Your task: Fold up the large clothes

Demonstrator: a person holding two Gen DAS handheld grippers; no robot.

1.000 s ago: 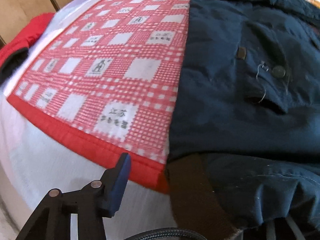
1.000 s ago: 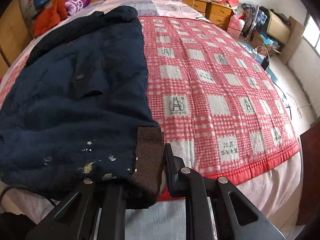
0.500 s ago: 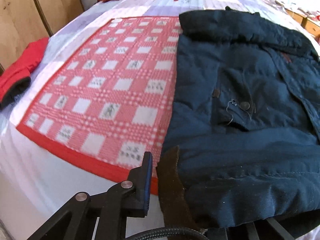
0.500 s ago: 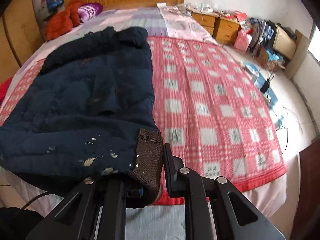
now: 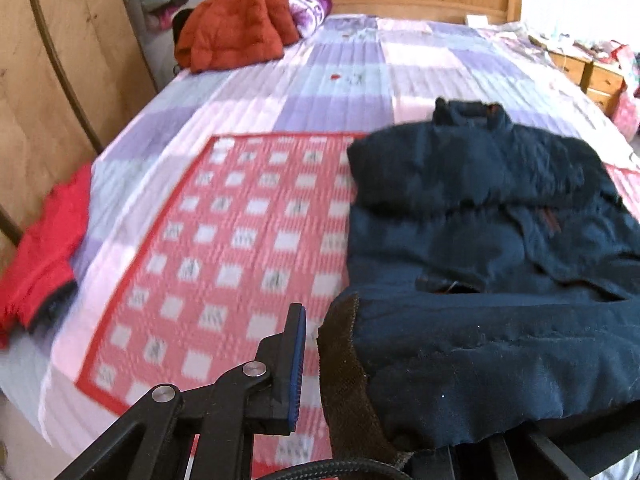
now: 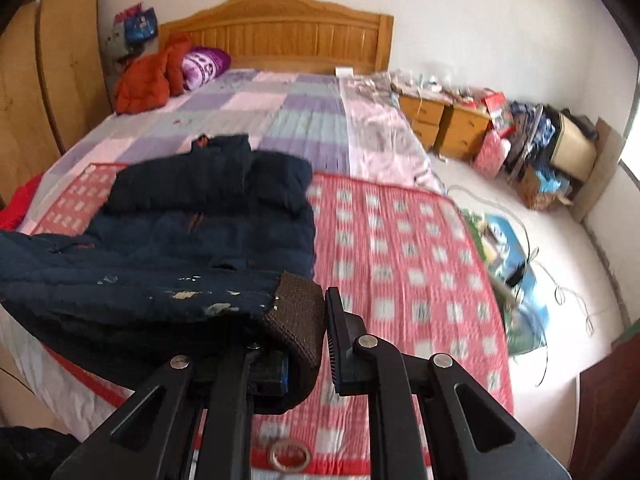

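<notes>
A dark navy padded jacket [image 5: 480, 240] lies on a red checked blanket [image 5: 240, 240] on the bed; it also shows in the right wrist view [image 6: 192, 240]. Its lower hem is lifted off the bed. My left gripper [image 5: 340, 364] is shut on the jacket's brown knit cuff [image 5: 340, 380] at the hem's left corner; its right finger is hidden under the cloth. My right gripper [image 6: 308, 344] is shut on the other brown knit cuff [image 6: 298, 312] at the hem's right corner. The hem bears pale paint flecks [image 6: 184, 294].
An orange jacket [image 5: 236, 36] and purple pillow [image 6: 204, 66] lie by the wooden headboard [image 6: 280, 40]. A red garment [image 5: 44, 256] lies at the bed's left edge beside a wardrobe [image 5: 52, 60]. Nightstands [image 6: 444, 124] and clutter [image 6: 540, 152] stand on the right.
Both grippers have risen with the jacket's hem, lifting it off the bed and carrying it toward the headboard. More of the bed and room shows now.
</notes>
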